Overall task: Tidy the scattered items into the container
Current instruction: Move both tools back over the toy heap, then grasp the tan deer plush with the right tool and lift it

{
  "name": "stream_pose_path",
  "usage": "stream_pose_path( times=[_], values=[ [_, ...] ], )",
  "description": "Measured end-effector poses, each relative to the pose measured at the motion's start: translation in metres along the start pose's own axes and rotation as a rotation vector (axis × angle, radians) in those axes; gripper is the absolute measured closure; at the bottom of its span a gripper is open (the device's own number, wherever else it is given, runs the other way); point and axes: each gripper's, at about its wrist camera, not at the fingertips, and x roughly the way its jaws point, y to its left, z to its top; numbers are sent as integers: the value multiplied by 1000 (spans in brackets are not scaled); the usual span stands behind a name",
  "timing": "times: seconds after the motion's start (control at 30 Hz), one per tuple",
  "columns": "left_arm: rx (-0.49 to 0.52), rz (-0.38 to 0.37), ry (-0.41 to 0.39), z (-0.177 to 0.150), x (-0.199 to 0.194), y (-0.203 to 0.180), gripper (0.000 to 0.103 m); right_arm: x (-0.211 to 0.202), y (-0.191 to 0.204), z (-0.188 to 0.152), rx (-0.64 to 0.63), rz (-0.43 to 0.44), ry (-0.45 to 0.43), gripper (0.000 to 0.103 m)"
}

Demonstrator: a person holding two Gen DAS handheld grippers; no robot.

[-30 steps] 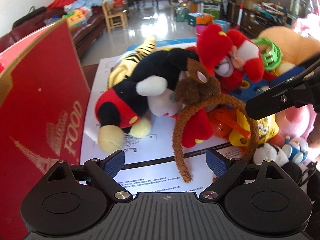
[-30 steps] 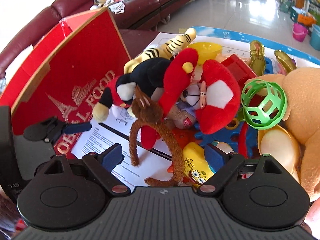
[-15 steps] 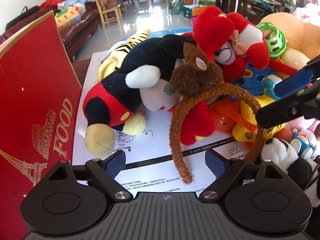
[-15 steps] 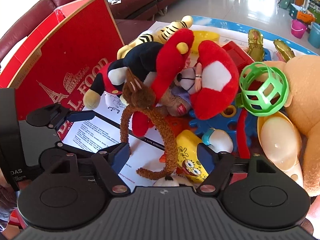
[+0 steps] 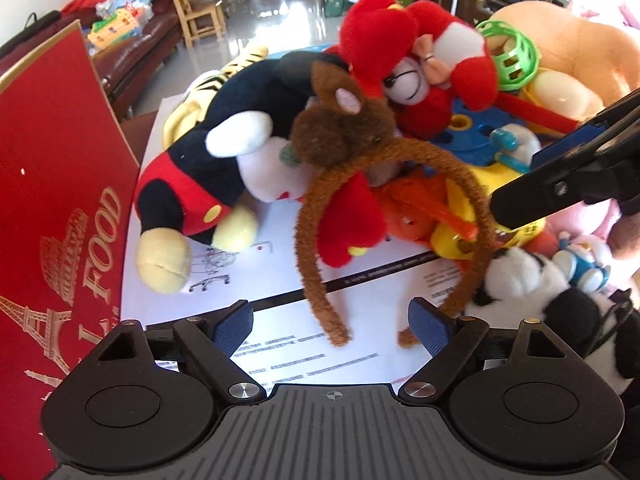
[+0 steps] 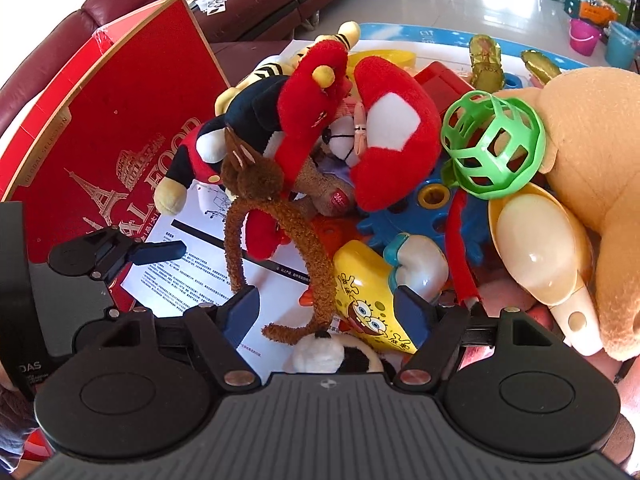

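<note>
Left wrist view: we are closing in with our left gripper (image 5: 331, 326), jaws wide and empty, around the brown headband (image 5: 320, 264); our right gripper (image 6: 325, 312), equally open and empty, is nearing too; beyond, the red box (image 5: 60, 208) is waiting

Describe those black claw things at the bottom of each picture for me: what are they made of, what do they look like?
The left gripper and right gripper look alike: matte black plastic, a ribbed centre plate with a small crosshair mark, two round discs either side, silver screws at the pivots. Each angular finger ends in a textured blue pad. No cables show. The left gripper's body carries pale lettering, partly cut off.
</note>
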Motion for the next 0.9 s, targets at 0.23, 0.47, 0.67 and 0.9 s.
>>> stream_pose_path(
  times=[0.23, 0.47, 0.67, 0.9],
  values=[
    [36, -37, -81, 19, -25, -18, 12, -38, -17, 8, 26, 3, -93, 25],
    [126, -150, -166, 59, -45, -54, 12, -117, -77, 17, 116, -110, -316, 22],
    [264, -227, -219, 89, -50, -104, 11, -136, -153, -5, 373, -227, -350, 21],
    [418, -286, -256, 110, -53, -166, 9, -125, -186, -18, 477, -156, -310, 15]
  ],
)
